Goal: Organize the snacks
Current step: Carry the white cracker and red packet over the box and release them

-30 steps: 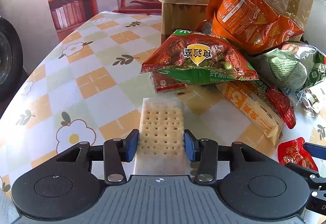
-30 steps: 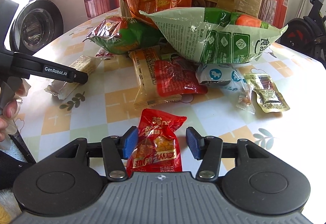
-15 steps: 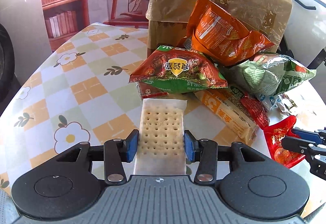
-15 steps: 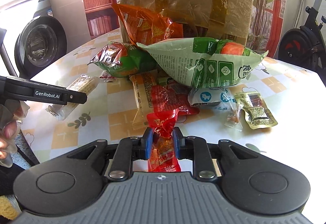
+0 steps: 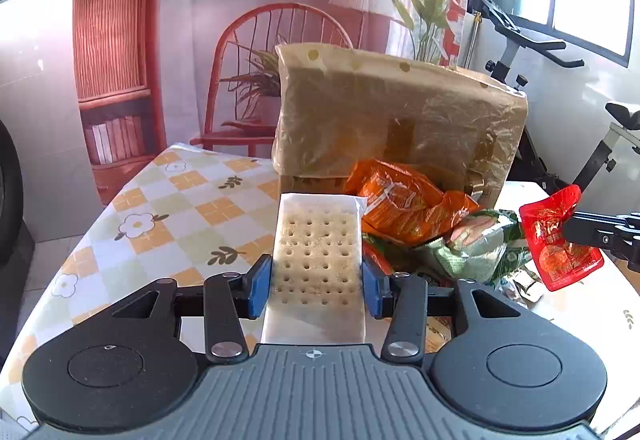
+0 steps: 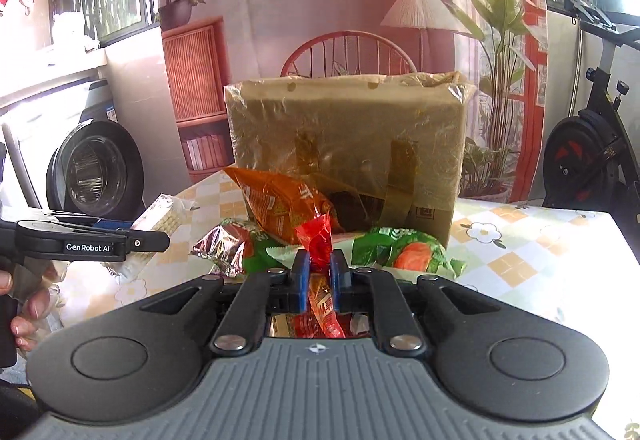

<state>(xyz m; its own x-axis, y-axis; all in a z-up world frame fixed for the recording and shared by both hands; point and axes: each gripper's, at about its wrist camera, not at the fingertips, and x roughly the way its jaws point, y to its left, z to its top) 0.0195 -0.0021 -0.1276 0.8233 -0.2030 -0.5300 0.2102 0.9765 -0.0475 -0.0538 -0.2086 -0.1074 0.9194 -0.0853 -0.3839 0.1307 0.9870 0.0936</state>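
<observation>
Fingers of the left gripper (image 5: 317, 282) clamp a cracker pack (image 5: 318, 260); the right gripper (image 6: 319, 276) pinches a red snack packet (image 6: 320, 280) above the tabletop (image 6: 520, 240).

A clear-wrapped perforated cracker packet (image 5: 316, 256) lies flat between the left tool (image 5: 316, 280); a crumpled red sachet (image 6: 322, 280), perhaps a sauce snack, is pinched in the right tool (image 6: 320, 276).

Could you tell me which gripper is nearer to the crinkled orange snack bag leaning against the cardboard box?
Probably the right. The right gripper, shut on a red packet, sits just before the crinkled orange snack bag; the left gripper, holding a wrapped cracker, is off to its left.
</observation>
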